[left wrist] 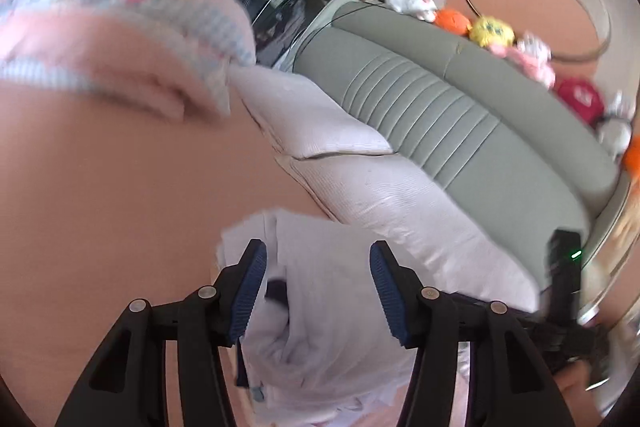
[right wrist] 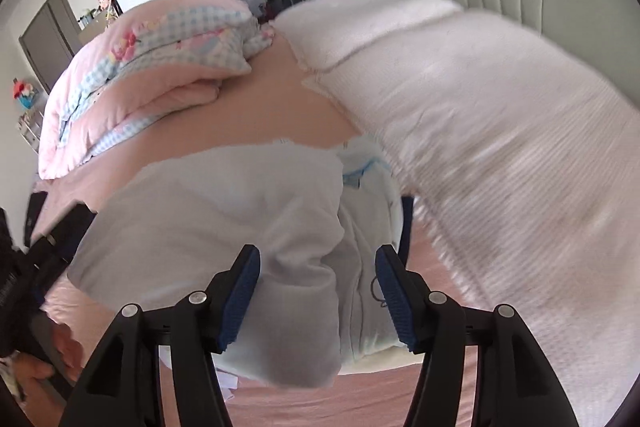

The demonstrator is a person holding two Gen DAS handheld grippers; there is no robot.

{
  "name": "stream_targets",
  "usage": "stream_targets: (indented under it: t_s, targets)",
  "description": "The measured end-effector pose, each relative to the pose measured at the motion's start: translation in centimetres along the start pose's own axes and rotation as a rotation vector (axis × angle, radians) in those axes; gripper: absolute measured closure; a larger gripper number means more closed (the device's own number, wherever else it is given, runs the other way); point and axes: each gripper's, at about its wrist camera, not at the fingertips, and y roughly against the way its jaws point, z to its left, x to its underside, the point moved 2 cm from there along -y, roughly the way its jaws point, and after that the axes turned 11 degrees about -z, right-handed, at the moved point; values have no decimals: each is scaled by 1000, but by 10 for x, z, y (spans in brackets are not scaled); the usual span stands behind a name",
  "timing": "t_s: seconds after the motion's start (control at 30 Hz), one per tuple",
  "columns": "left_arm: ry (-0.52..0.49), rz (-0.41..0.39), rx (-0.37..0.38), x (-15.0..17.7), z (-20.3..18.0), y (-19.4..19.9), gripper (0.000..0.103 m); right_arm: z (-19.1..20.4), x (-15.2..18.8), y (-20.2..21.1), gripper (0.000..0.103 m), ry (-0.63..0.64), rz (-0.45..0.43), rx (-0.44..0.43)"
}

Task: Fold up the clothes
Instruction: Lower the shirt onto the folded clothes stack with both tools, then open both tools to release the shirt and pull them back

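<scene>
Garment (right wrist: pixel 240 211) seen bundled on bed (right wrist: pixel 280 99), fold judged unfinished | left gripper (left wrist: pixel 318 295) spread, cloth unpinched | right gripper (right wrist: pixel 318 297) spread, nothing pinched

Blurred, hidden and cropped parts of a bedroom scene around a pale white crumpled cotton garment (right wrist: pixel 240 211).

In the left wrist view, the folded pink quilt with blue gingham trim (left wrist: pixel 120 11), up and left of the garment, is smeared by motion blur, so its printed pattern cannot be read. The garment's lower end runs off the bottom edge there, and a small dark patch on it is too unclear to identify. In the right wrist view, the ribbed white pillow (right wrist: pixel 500 155) right of the garment is streaked with blur. A hand (right wrist: pixel 60 355) left of the garment is cut by the picture's edge. The garment's underside is hidden.
</scene>
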Motion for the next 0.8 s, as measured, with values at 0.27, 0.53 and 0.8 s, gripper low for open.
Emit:
stream_targets:
  t_s: [0.27, 0.53, 0.8]
  targets:
    - [94, 124, -68, 33, 42, -11, 44, 14, 25, -8, 40, 131, -18, 117]
    - [2, -70, -88, -5, 18, 118, 51, 55, 13, 99, 69, -4, -230, -203]
    - [-9, -42, -255, 6, 71, 244, 96, 163, 45, 173, 97, 88, -287, -352]
